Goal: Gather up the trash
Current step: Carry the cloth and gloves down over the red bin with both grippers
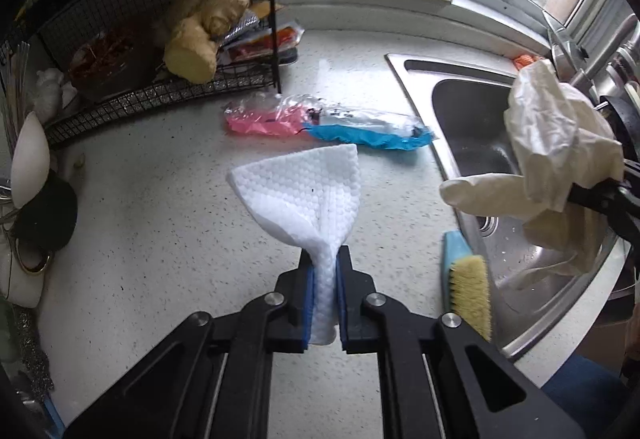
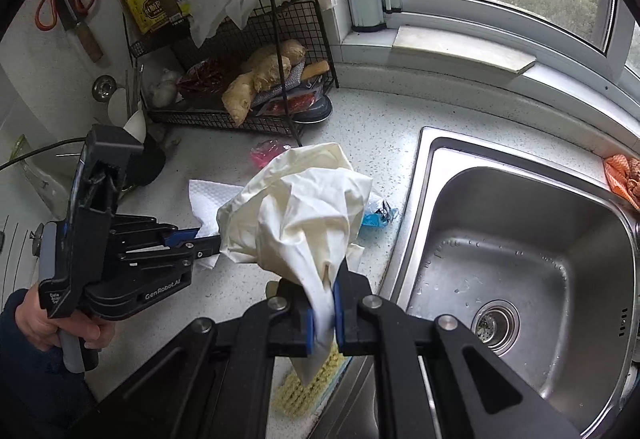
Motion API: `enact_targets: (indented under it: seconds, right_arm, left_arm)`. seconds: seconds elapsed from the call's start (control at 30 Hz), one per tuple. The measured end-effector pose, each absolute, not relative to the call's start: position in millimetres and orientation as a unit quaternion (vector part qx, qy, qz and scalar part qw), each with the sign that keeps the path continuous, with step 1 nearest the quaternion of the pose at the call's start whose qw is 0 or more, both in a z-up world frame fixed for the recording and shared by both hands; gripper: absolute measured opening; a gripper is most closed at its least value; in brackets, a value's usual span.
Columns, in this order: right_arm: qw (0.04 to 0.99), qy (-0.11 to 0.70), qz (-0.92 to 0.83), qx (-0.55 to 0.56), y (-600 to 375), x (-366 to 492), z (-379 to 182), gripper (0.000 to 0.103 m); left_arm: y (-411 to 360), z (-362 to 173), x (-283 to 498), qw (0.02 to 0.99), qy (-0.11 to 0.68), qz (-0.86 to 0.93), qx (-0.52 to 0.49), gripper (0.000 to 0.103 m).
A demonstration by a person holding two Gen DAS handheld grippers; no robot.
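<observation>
Our left gripper (image 1: 324,275) has its jaws clamped on one gathered corner of a white paper towel (image 1: 304,195). The rest fans out above the speckled counter (image 1: 160,207). It looks feather-light and limp, so we judge a pinch on the bunched end enough; it may tear if tugged while wet.

Our right gripper (image 2: 324,307) has its jaws shut on a cream rubber glove (image 2: 296,215), which hangs crumpled in front of them near the edge of the sink (image 2: 424,167). The glove is soft, stretchy and probably a little slick. We think a grip on a thick fold is safer than one on a single finger, which could stretch and slip out.

Farther out, a pink and blue plastic wrapper (image 1: 320,123) lies flat on the counter between the wire rack (image 1: 160,95) and the sink. It looks thin, crinkly and slippery, and likely best taken at a raised crease. A scrub brush (image 1: 468,287) sits beside the sink rim.
</observation>
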State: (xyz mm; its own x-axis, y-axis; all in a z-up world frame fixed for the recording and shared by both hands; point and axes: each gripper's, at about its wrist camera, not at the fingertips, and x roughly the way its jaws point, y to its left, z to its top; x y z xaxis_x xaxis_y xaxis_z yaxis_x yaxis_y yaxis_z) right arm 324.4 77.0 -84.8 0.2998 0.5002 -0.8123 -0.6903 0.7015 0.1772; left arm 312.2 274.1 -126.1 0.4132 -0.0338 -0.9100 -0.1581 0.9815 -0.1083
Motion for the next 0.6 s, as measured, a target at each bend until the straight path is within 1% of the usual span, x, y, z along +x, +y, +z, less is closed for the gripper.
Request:
enact_targets:
  seconds: [0.37,0.5,0.6]
  right_arm:
    - [0.822,0.425,0.368,-0.093,-2.8,268.6,-53.9,0.007]
    - [0.822,0.426,0.365,-0.100,-33.9,246.3,-53.1,0.007]
    - [0.823,0.426,0.362,-0.099,-57.4,228.6,-53.8,0.007]
  left_arm:
    - [187.2,-59.9,242.3,0.862,0.503,0.008,-0.061,0.008]
    - [155.5,-52.4,218.6,0.866,0.494,-0.001,-0.076,0.008]
    - [129.0,-57.0,203.4,0.867,0.494,-0.006,-0.069,0.008]
